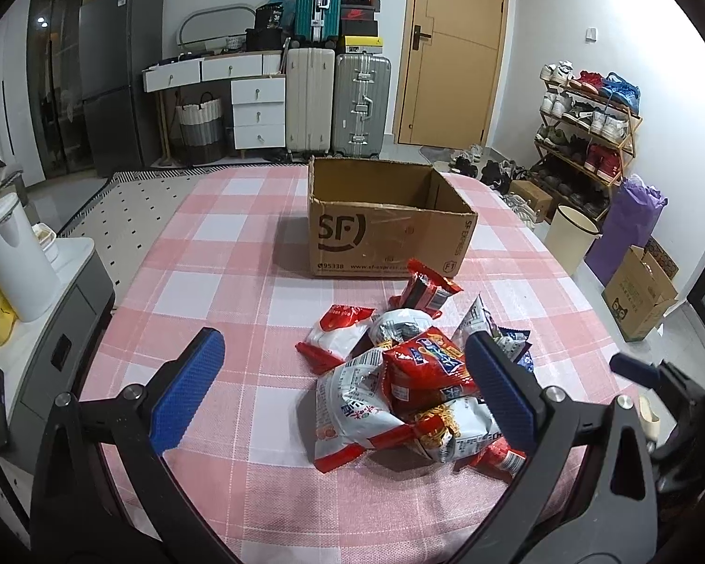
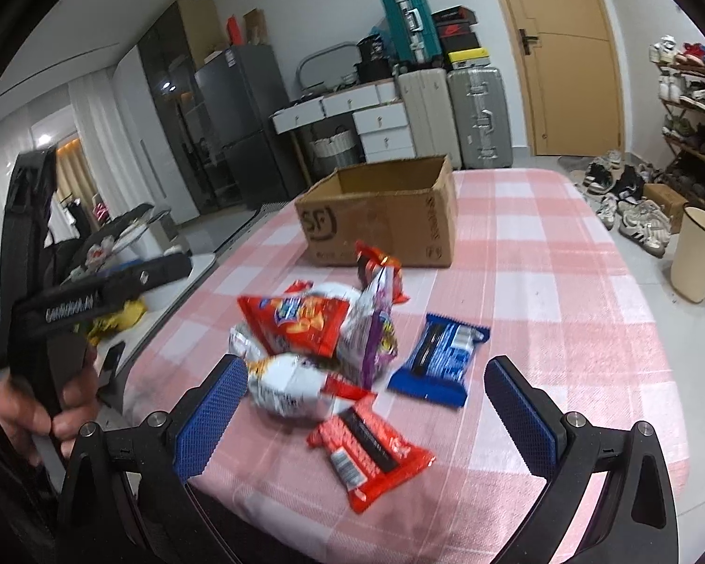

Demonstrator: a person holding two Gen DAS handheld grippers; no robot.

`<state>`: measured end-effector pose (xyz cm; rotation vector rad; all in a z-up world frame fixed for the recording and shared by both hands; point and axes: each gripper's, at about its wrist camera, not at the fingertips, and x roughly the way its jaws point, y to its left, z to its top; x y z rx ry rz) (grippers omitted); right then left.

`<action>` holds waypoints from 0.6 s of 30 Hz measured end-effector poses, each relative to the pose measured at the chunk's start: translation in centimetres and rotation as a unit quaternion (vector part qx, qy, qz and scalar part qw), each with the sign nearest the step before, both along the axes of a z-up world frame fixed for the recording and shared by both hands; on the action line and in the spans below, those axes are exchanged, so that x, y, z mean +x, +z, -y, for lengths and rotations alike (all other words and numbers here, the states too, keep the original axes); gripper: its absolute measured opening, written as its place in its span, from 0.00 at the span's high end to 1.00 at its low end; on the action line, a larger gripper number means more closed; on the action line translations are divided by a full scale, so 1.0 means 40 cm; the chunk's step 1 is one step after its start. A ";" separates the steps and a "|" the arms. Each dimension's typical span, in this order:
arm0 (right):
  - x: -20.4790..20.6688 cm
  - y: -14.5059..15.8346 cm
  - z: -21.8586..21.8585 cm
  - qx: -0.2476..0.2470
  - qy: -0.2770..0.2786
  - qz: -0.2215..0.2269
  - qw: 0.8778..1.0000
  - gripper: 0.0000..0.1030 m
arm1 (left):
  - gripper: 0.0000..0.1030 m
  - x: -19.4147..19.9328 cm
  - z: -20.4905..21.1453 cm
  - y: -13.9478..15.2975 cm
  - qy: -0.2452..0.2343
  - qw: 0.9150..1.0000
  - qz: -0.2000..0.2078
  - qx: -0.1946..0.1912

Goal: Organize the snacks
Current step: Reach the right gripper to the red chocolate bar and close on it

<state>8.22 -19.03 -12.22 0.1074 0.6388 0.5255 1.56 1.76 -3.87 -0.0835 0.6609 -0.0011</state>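
Cardboard box (image 1: pixel 390 221) looks empty, its floor hidden; snack packets (image 1: pixel 413 376) lie beside; both grippers' fingers (image 2: pixel 207 418) gape, holding nothing.

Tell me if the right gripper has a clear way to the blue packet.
Probably yes. The right gripper is open, and the blue packet lies flat by itself on the tablecloth, beside the snack pile, with nothing on top of it.

Black tool (image 1: pixel 343 385), blue ribbed pads (image 1: pixel 188 387)
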 end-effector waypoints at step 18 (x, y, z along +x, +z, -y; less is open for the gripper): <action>0.056 -0.165 -0.057 -0.046 0.055 -0.074 0.995 0.00 | 0.01 0.058 -0.072 -0.098 -0.001 0.999 -0.029 -0.035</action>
